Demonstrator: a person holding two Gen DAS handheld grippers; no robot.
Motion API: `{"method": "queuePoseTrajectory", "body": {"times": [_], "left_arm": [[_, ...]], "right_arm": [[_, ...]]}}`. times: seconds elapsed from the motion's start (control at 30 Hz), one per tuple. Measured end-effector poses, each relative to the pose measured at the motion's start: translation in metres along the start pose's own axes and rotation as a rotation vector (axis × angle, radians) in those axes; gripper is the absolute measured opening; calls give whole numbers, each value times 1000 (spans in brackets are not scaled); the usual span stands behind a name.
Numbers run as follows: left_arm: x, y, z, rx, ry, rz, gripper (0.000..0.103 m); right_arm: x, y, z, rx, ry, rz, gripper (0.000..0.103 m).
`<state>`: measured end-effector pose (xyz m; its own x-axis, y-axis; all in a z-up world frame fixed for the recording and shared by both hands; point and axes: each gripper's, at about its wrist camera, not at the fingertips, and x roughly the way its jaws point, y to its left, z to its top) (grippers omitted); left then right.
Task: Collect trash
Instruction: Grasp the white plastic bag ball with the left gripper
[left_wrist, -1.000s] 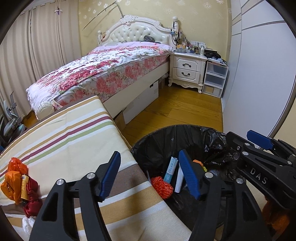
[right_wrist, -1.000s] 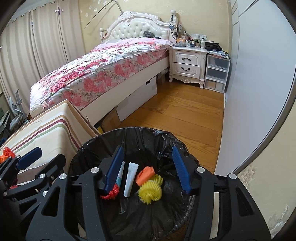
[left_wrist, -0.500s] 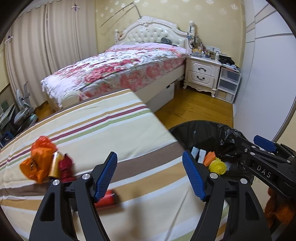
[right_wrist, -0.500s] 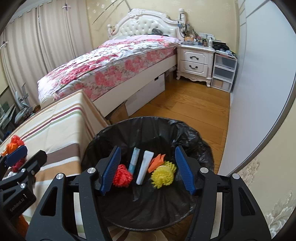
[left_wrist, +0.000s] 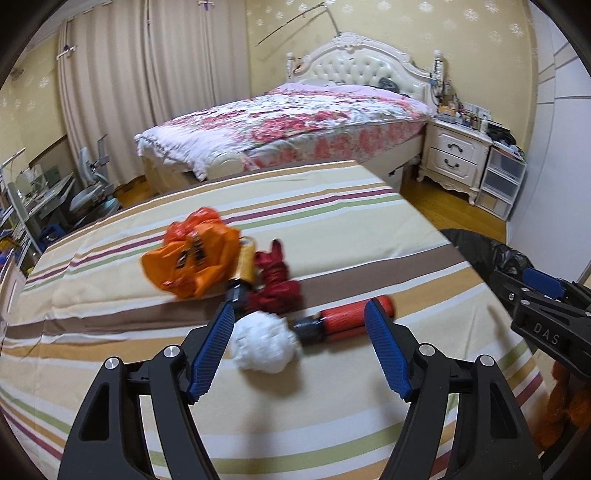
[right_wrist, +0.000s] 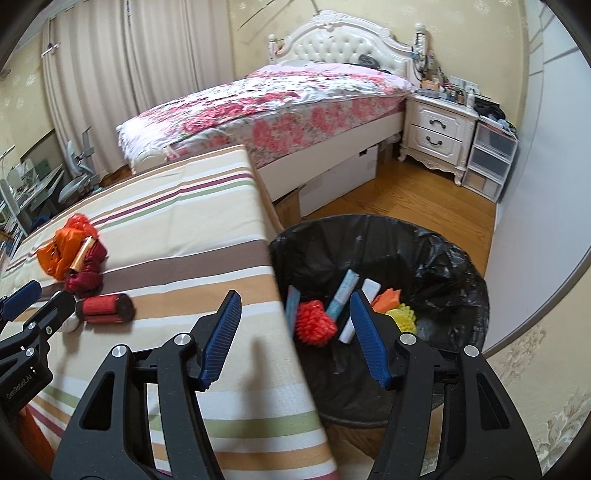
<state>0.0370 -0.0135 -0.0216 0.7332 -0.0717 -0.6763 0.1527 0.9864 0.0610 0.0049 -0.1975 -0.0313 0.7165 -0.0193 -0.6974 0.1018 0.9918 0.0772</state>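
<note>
My left gripper (left_wrist: 299, 343) is open and empty above the striped table (left_wrist: 332, 229). Just past its fingertips lie a white crumpled ball (left_wrist: 264, 341) and a red tube with a dark cap (left_wrist: 347, 319). Farther off lie a dark red wad (left_wrist: 275, 288), a gold tube (left_wrist: 245, 264) and an orange bag (left_wrist: 192, 256). My right gripper (right_wrist: 293, 338) is open and empty over the table's right edge, beside the black-lined trash bin (right_wrist: 436, 258). The bin holds a red mesh ball (right_wrist: 314, 321), a yellow mesh ball (right_wrist: 400, 317) and white tubes.
A flowered bed (left_wrist: 295, 114) stands beyond the table, with a white nightstand (left_wrist: 454, 158) and plastic drawers (left_wrist: 502, 184) to its right. A wood floor (right_wrist: 406, 195) runs between bed and bin. A white wall panel (right_wrist: 546, 184) is at the right.
My left gripper has swung left from over the bin to over the table's trash pile. My right gripper has shifted left, so the table edge now lies between its fingers.
</note>
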Motion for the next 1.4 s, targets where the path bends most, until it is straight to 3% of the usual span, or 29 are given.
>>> {"method": "queuePoseTrajectory", "body": {"times": [0.1, 0.23, 0.4, 0.57, 0.83, 1.4], "left_arm": [[7, 12, -4, -18, 26, 8, 71], [17, 27, -8, -65, 77, -40, 70], [19, 32, -13, -49, 98, -62, 44], [14, 37, -19, -40, 88, -78, 36], [3, 57, -28, -56, 79, -69, 35], [-20, 112, -50, -126, 68, 32, 35]], "right_arm": [[0, 13, 0, -20, 5, 21, 60], [5, 32, 5, -50, 12, 55, 60], [12, 55, 14, -90, 15, 83, 60], [22, 72, 19, -115, 28, 89, 60], [29, 87, 16, -162, 66, 76, 60], [-2, 114, -20, -236, 98, 109, 60]]}}
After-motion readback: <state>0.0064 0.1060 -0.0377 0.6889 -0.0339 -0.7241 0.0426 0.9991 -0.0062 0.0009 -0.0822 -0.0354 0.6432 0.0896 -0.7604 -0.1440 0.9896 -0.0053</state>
